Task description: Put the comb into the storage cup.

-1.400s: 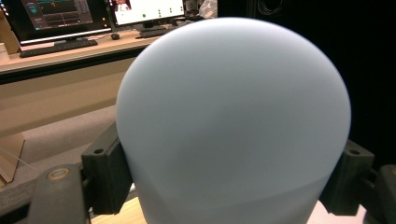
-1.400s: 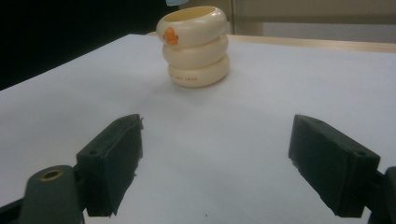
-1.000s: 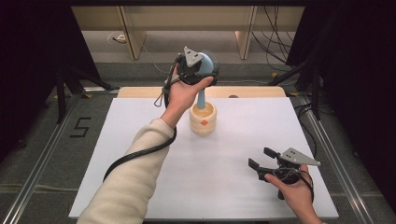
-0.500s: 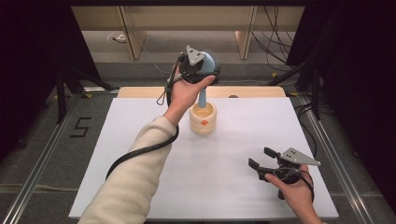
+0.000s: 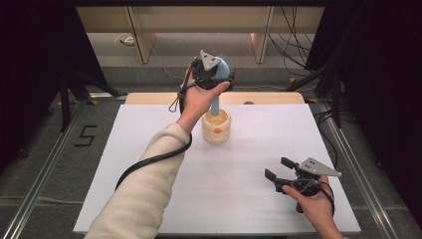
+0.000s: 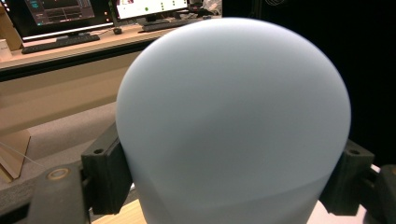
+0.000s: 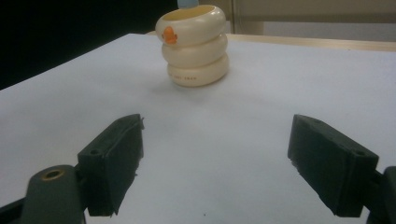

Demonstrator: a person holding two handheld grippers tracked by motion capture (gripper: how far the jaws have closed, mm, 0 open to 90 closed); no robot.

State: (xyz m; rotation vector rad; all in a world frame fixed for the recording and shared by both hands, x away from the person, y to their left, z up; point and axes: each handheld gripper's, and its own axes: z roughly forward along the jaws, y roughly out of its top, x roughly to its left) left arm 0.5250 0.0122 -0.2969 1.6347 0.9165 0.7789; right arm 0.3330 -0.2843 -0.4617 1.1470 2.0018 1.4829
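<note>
white table, dark curtains, grey floor

This is a lab or recording studio rather than a home. Beyond the left gripper's jaws, a long wooden desk carries monitors and a keyboard. The white counter under both pairs of jaws sits between metal floor rails, with black curtains on each side, loose cables on the floor behind it, and a number 5 marked on the floor to its left.
</note>
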